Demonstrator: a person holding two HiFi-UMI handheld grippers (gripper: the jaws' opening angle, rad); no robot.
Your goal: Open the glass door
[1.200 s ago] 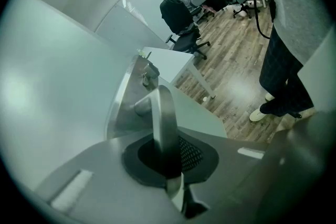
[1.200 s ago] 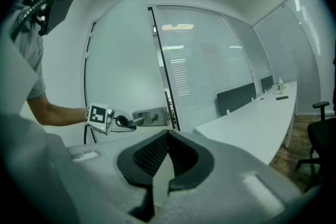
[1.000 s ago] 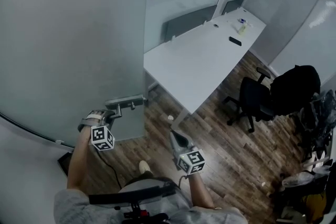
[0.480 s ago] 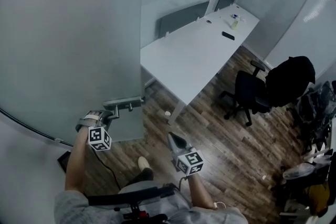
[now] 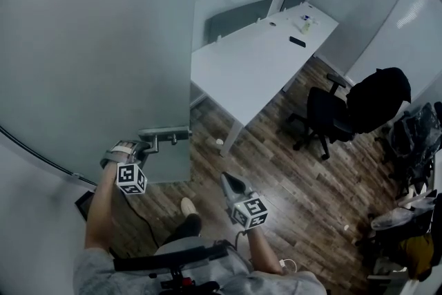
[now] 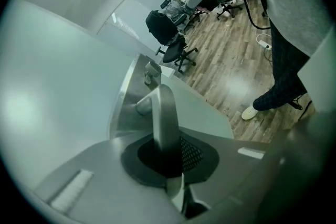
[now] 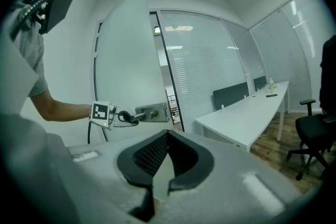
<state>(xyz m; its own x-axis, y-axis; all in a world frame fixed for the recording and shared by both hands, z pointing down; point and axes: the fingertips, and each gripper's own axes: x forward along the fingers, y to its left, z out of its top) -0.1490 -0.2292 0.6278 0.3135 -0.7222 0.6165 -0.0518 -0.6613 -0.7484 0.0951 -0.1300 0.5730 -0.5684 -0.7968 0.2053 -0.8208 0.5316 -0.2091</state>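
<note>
The glass door (image 5: 97, 52) fills the left of my head view, a frosted panel whose free edge stands just clear of the dark frame post (image 7: 167, 76) in the right gripper view, so it is already ajar. Its metal lever handle (image 5: 164, 132) sticks out from a plate near that edge. My left claw (image 5: 146, 146) is clenched on it. In the left gripper view the lever (image 6: 164, 118) runs straight down between the pads of that claw (image 6: 168, 157), with both pads pressed against it. From the right gripper view I can see the same grip from the side, with the left marker cube (image 7: 101, 112) just behind it. My right claw (image 5: 231, 183) hangs free in front of me, near my body and well apart from the door. Its pads (image 7: 157, 157) are closed together with nothing between them. Beyond the door edge a long white tabletop (image 5: 252, 72) runs away from me, with a few small items at its far end that I cannot identify. A black office chair (image 5: 324, 122) stands to the right of it on the wooden floor (image 5: 290, 183), with something dark draped over its back. One light shoe (image 5: 187, 204) shows below, near the door.
</note>
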